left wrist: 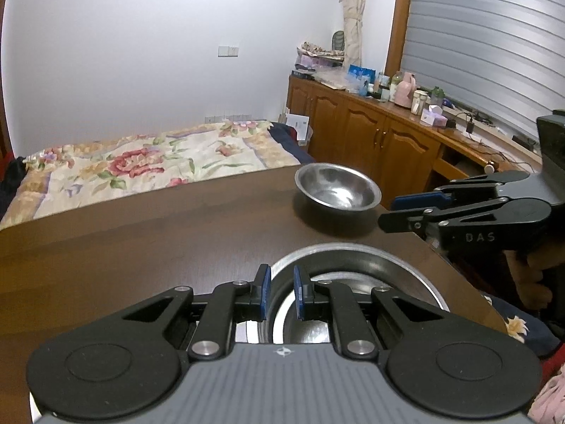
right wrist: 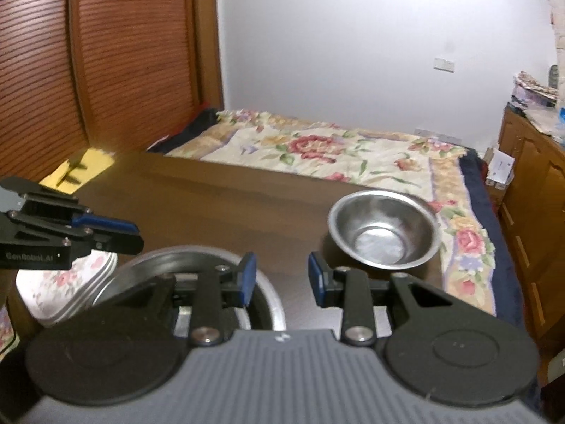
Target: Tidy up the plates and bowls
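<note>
A: Nearest the lens in the left wrist view is the left gripper (left wrist: 282,293), its blue pads a narrow gap apart and poised over the rim of the steel plate (left wrist: 399,265) that lies flat on the brown counter (left wrist: 141,247). I judge it is not clamped on anything; the pads straddle the near rim without clearly touching it.

B: And to the right of that?

A: Beyond the plate, up and to the right, the steel bowl (left wrist: 337,190) stands upright near the counter's far edge, well apart from the plate. Further right, the right gripper (left wrist: 392,212) comes in from the side, its tips just beside the bowl. Seen side-on, I cannot tell its opening from there.

B: Does the right wrist view settle that?

A: Yes. There the right gripper (right wrist: 280,279) has its jaws wide apart and empty. The bowl (right wrist: 383,233) lies ahead and to the right of it, so the right hand is the nearer one for the bowl. A round bowl has no long axis, so any point on the rim would serve, probably the near edge.

B: Anything only that view shows?

A: At the far left, a stack of flowered plates (right wrist: 67,289) sits beside the steel plate (right wrist: 148,272), under the left gripper (right wrist: 136,236). The left wrist view misses them entirely. That stack looks the likely home for plates.
</note>
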{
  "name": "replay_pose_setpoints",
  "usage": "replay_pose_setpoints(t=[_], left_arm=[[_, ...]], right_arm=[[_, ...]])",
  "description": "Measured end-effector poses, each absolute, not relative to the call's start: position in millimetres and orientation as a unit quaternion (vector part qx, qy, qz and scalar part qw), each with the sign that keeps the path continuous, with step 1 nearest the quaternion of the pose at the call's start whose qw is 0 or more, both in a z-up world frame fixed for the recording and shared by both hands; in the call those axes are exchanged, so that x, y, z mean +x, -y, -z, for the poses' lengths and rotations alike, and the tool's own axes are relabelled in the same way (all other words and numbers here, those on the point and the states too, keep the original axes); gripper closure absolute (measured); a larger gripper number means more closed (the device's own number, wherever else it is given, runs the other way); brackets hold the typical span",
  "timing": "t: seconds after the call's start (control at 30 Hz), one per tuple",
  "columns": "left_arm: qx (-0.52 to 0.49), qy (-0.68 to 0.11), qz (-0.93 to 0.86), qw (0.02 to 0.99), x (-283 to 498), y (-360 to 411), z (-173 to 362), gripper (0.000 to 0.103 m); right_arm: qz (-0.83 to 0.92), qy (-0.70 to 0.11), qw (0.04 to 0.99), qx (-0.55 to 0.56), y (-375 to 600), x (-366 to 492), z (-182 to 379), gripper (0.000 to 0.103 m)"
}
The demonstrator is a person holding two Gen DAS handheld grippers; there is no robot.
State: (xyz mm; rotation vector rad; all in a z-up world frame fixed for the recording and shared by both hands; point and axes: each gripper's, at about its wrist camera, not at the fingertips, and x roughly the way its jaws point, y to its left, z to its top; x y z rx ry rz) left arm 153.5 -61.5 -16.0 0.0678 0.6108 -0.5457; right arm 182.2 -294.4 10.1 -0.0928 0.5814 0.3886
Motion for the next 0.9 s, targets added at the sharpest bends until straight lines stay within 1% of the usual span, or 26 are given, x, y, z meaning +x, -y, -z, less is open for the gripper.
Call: replay_pose_setpoints(t=[0.1, 0.17, 0.23, 0.27, 0.37, 0.4, 0.43, 0.47, 0.5, 0.53, 0.57, 0.6, 0.63, 0.7, 0.9], left_arm=[[0.035, -0.290, 0.265, 0.919, 157.0, 64.5, 11.5, 0.088], [0.035, -0.286, 0.265, 0.920, 160.0, 66.6, 8.2, 0.084], [0.036, -0.281, 0.264, 0.922, 163.0, 69.4, 4.6, 0.073], [0.036, -0.278, 0.264, 0.923, 163.9, 70.6, 3.2, 0.071], [0.038, -0.272, 0.266, 0.924, 166.9, 75.1, -0.9, 0.062], [0.037, -0.269, 0.266, 0.925, 167.9, 76.0, -2.5, 0.052], [0.037, -0.266, 0.267, 0.926, 168.8, 76.7, -4.1, 0.042], [0.037, -0.262, 0.267, 0.927, 169.1, 77.5, -5.4, 0.038], [0.038, -0.258, 0.266, 0.928, 169.3, 78.8, -6.6, 0.031], [0.040, -0.253, 0.265, 0.930, 169.8, 79.8, -7.7, 0.024], [0.040, -0.249, 0.262, 0.931, 170.7, 80.3, -8.5, 0.020], [0.039, -0.246, 0.261, 0.933, 171.7, 80.9, -9.2, 0.015], [0.037, -0.243, 0.261, 0.934, 173.0, 81.3, -9.8, 0.012], [0.034, -0.241, 0.261, 0.934, 176.0, 82.3, -10.4, 0.009], [0.032, -0.246, 0.263, 0.932, 190.6, 90.7, -10.5, 0.008]], right_arm=[[-0.180, -0.272, 0.944, -0.043, 300.1, 179.8, -14.6, 0.067], [-0.173, -0.263, 0.948, -0.040, 303.6, 178.0, -18.0, 0.062], [-0.167, -0.254, 0.952, -0.036, 307.1, 176.2, -20.8, 0.057], [-0.164, -0.250, 0.954, -0.034, 309.3, 176.6, -22.1, 0.052], [-0.152, -0.240, 0.958, -0.032, 315.7, 177.4, -23.5, 0.043], [-0.150, -0.238, 0.959, -0.031, 317.4, 178.0, -23.0, 0.042], [-0.147, -0.235, 0.960, -0.030, 319.4, 178.8, -22.7, 0.036], [-0.144, -0.233, 0.961, -0.028, 321.5, 179.5, -22.5, 0.029], [-0.141, -0.230, 0.963, -0.025, 323.3, 180.1, -21.9, 0.024], [-0.138, -0.226, 0.964, -0.025, 324.7, 180.7, -21.5, 0.015], [-0.134, -0.221, 0.966, -0.025, 325.7, 181.2, -21.3, 0.007], [-0.130, -0.216, 0.967, -0.027, 326.6, 181.3, -20.6, 0.005], [-0.125, -0.212, 0.969, -0.028, 327.3, 181.1, -19.9, 0.000], [-0.116, -0.206, 0.971, -0.029, 329.5, 183.2, -18.2, 0.000], [-0.096, -0.217, 0.971, -0.017, 341.5, 197.5, -8.7, 0.000]])
